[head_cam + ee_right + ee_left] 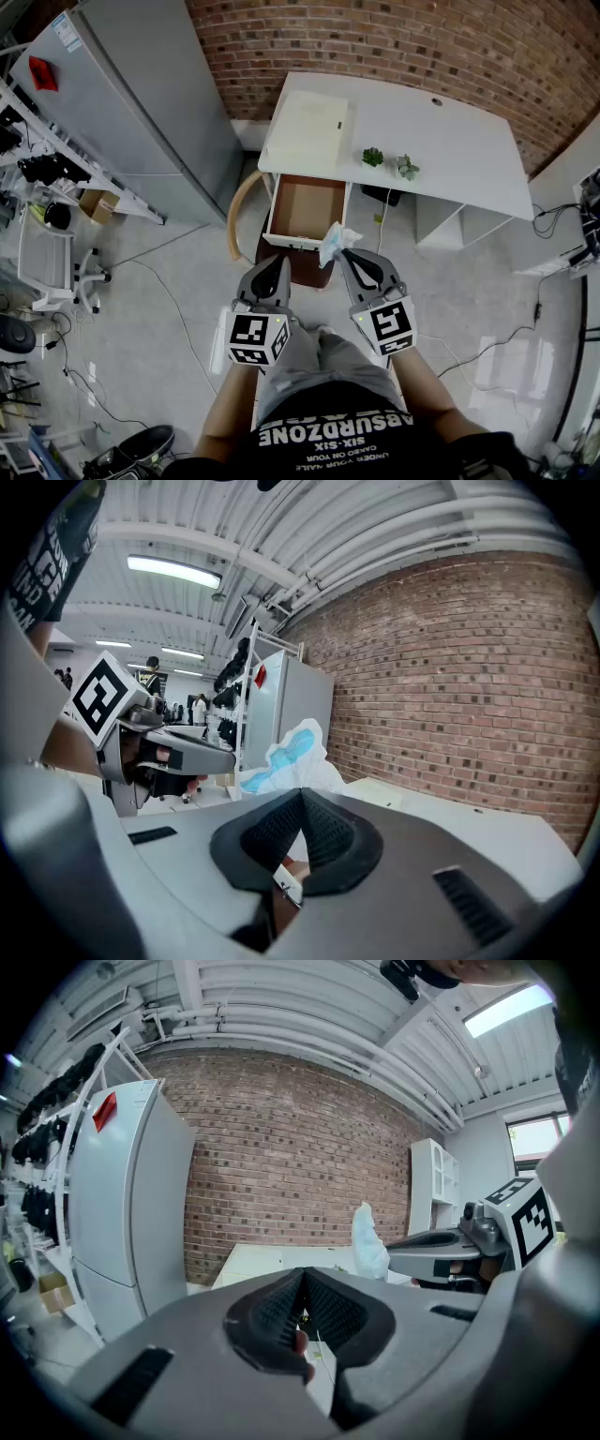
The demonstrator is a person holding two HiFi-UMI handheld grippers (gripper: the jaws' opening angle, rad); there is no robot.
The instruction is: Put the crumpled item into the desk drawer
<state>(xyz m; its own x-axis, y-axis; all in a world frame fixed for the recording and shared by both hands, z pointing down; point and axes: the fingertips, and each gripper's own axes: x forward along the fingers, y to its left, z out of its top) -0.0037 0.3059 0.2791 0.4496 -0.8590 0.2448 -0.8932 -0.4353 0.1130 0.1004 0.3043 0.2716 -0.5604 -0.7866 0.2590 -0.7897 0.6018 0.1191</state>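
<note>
Crumpled item (334,246) in right gripper (349,255) fingers, near open drawer (305,208)

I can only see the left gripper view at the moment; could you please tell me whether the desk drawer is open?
Observer: Yes. In the head view the drawer is pulled out from under the white desk, and its brown inside looks bare.
Operator: Thank you. How is the crumpled item held?
Observer: The right gripper has its jaws closed on the crumpled item, white with blue, which sticks out past the tips.
Operator: Where is it relative to the drawer?
Observer: In the head view it overlaps the drawer's front right corner, apparently above it and not yet inside.
</note>
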